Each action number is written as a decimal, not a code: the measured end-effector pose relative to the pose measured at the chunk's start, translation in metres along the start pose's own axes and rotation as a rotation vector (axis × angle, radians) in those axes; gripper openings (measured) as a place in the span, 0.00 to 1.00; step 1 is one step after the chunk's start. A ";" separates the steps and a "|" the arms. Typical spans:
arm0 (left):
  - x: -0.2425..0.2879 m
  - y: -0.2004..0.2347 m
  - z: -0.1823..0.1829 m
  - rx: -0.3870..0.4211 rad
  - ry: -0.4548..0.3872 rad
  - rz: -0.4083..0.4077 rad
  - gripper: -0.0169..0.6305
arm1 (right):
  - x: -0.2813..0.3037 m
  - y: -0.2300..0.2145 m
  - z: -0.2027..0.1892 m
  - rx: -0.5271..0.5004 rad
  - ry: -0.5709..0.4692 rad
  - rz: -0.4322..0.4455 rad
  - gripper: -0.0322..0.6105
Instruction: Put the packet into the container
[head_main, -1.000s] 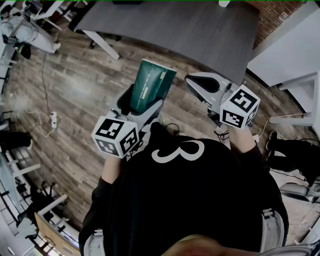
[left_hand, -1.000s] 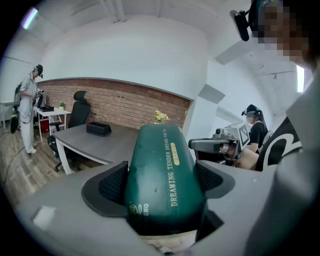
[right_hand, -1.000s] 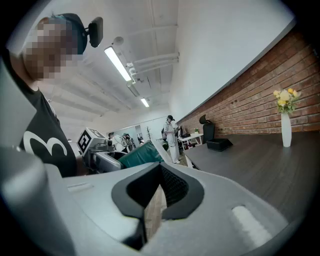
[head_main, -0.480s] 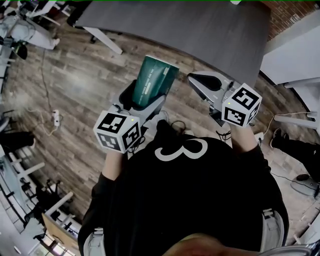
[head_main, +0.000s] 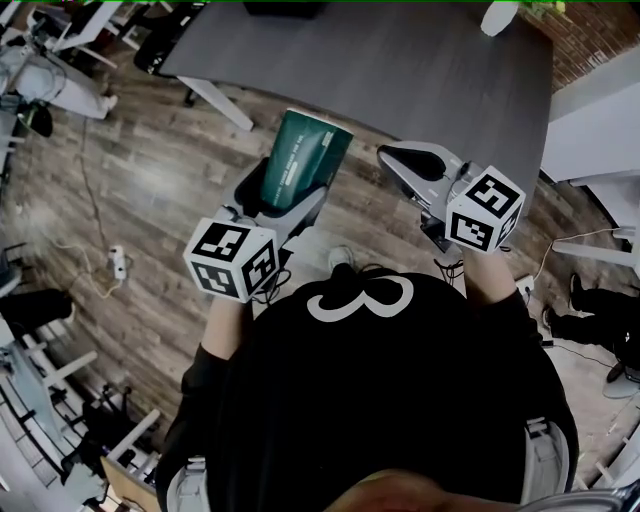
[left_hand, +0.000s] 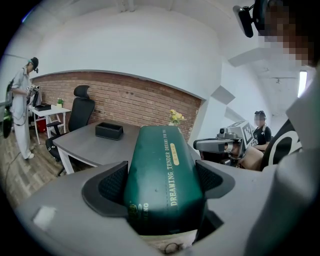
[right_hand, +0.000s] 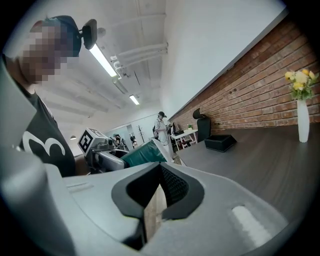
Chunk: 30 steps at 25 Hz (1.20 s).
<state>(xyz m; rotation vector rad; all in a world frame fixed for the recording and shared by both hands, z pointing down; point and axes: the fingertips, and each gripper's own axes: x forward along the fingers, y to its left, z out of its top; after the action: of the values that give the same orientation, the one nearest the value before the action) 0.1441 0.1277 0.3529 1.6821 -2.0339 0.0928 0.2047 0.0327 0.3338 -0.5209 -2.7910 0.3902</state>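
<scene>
A dark green packet (head_main: 300, 158) with gold print stands up out of my left gripper (head_main: 288, 188), which is shut on its lower part. The left gripper view has the packet (left_hand: 162, 170) wedged between both black pads. My right gripper (head_main: 412, 165) is level with it to the right, shut and empty; its pads (right_hand: 172, 186) meet with only floor showing behind. A black open container (left_hand: 109, 130) sits on the grey table (head_main: 420, 70) ahead, at that table's far edge (head_main: 285, 8) in the head view. Both grippers hang over the wooden floor, short of the table.
A white vase with yellow flowers (right_hand: 301, 120) stands on the table's right end. A black office chair (left_hand: 80, 107) and a standing person (left_hand: 22, 110) are off to the left. A white desk (head_main: 600, 130) is at right; a power strip (head_main: 118, 262) lies on the floor.
The whole view has shifted toward the grey table, so more of the tabletop shows ahead. Both grippers keep the same pose, the left still holding the packet.
</scene>
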 end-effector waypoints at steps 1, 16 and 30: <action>-0.002 0.010 0.003 0.001 -0.002 -0.003 0.71 | 0.009 0.001 0.004 -0.006 0.001 -0.004 0.05; 0.010 0.084 0.037 0.039 -0.036 -0.006 0.71 | 0.081 -0.027 0.026 -0.025 -0.007 -0.001 0.05; 0.132 0.186 0.109 0.036 0.028 -0.032 0.71 | 0.155 -0.175 0.083 0.037 -0.047 -0.050 0.05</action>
<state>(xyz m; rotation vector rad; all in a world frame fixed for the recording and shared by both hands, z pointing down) -0.0810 0.0133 0.3591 1.7251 -1.9953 0.1418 -0.0143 -0.0823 0.3451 -0.4389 -2.8296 0.4478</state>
